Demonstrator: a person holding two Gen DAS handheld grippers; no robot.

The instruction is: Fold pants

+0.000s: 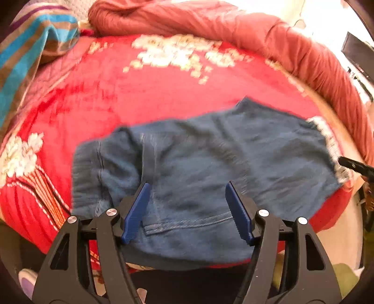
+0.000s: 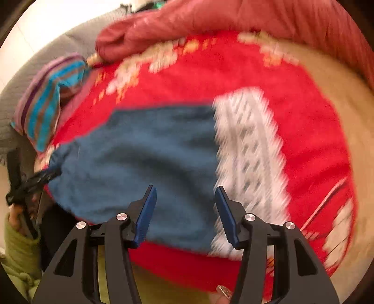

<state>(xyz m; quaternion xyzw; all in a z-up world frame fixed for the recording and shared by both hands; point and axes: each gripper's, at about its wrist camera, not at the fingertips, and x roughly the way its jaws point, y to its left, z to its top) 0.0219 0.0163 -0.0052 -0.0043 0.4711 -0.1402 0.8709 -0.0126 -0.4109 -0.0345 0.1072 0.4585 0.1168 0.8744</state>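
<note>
My left gripper is spread wide with nothing between its blue pads, hovering over the blue pants bunched low and centre on the red blanket. Only this view shows the pocket seam; my right gripper's tip pokes in at the right edge. The blurred right view adds my right gripper, equally spread, a white patterned cloth beside the pants, and a striped towel upper left.

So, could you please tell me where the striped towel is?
The striped towel lies bunched at the far left of the red blanket, beside the pink quilt, beyond the blue pants.
</note>
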